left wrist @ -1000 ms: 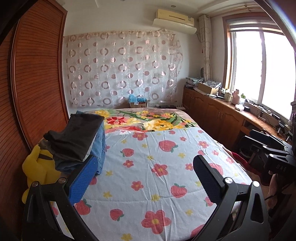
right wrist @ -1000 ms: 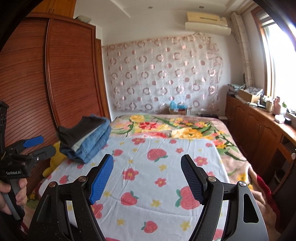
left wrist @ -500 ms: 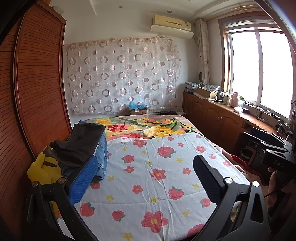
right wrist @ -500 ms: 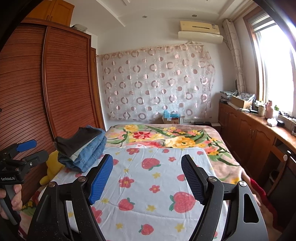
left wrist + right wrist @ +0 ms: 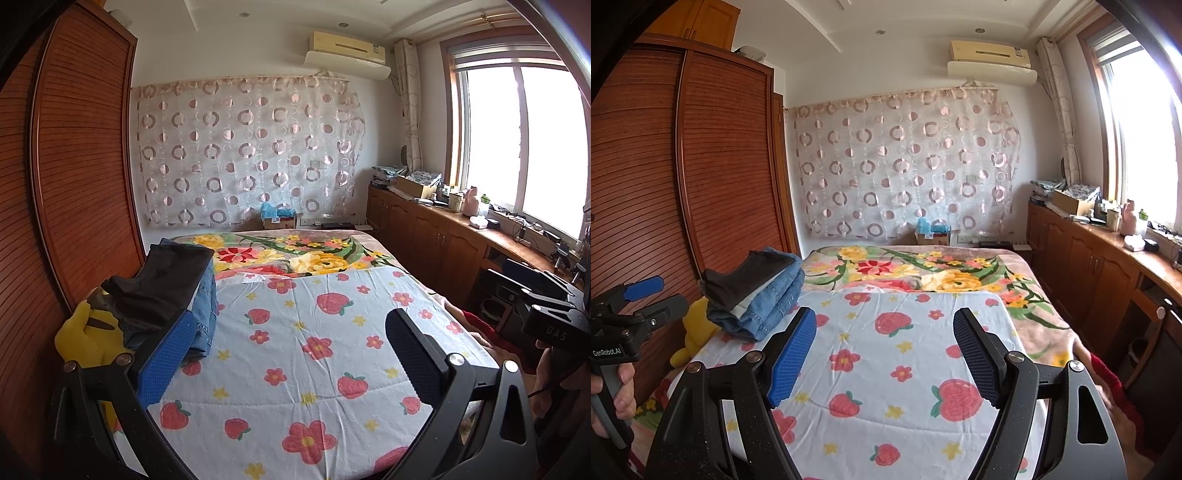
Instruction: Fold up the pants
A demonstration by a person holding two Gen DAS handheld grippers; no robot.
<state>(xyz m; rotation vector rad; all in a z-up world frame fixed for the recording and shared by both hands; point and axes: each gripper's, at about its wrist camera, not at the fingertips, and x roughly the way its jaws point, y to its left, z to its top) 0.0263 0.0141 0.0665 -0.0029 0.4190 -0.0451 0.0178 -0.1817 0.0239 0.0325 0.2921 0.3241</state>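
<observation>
Left wrist view: we see the left gripper spread wide with nothing between its pads, low in frame over the strawberry sheet. Folded pants stack sits at left centre on the bed's edge, dark pair on top, denim below, yellow plush beside it

Right wrist view: right gripper also spread and empty, bottom centre. We spot the pants stack at left centre; the left gripper shows at the left edge

Bed: strawberry sheet, folded pants stack.
</observation>
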